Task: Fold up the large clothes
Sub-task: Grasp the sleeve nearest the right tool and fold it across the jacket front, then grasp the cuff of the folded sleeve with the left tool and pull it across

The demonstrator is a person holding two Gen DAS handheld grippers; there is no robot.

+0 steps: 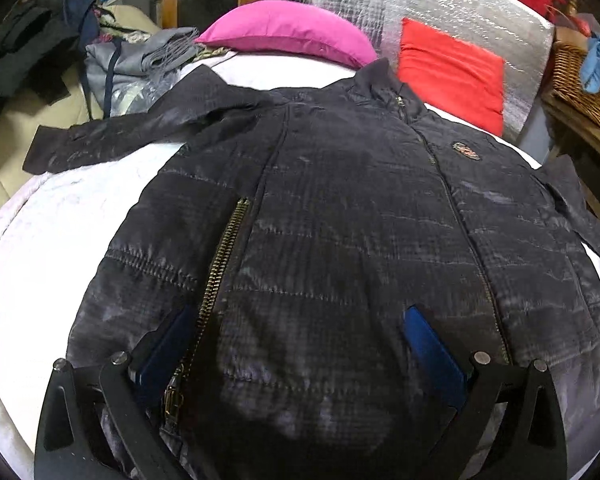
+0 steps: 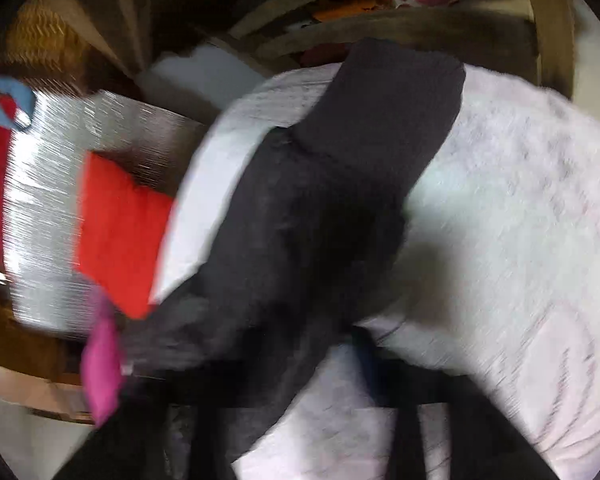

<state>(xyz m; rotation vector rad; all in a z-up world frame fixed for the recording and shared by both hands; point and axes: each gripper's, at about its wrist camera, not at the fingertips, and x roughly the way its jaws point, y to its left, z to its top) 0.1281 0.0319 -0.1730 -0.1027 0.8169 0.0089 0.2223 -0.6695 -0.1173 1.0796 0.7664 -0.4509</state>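
Note:
A dark quilted jacket (image 1: 340, 216) lies front-up on a white bed cover (image 1: 60, 240), collar towards the far pillows, zip partly undone at its lower left. One sleeve (image 1: 112, 140) stretches out to the left. My left gripper (image 1: 300, 312) hovers low over the jacket's lower front, open, blue pads wide apart with only flat fabric under them. The right wrist view is blurred: the other sleeve (image 2: 332, 208), with its ribbed cuff (image 2: 384, 100) at the far end, runs across the cover (image 2: 520, 200) down into my right gripper (image 2: 340, 360), which looks shut on the fabric.
A pink pillow (image 1: 288, 32) and a red cushion (image 1: 452, 72) lean at the head of the bed against silver foil sheeting (image 1: 460, 8). A heap of other clothes (image 1: 132, 64) lies at the far left. A wicker basket (image 1: 580, 84) stands on the right.

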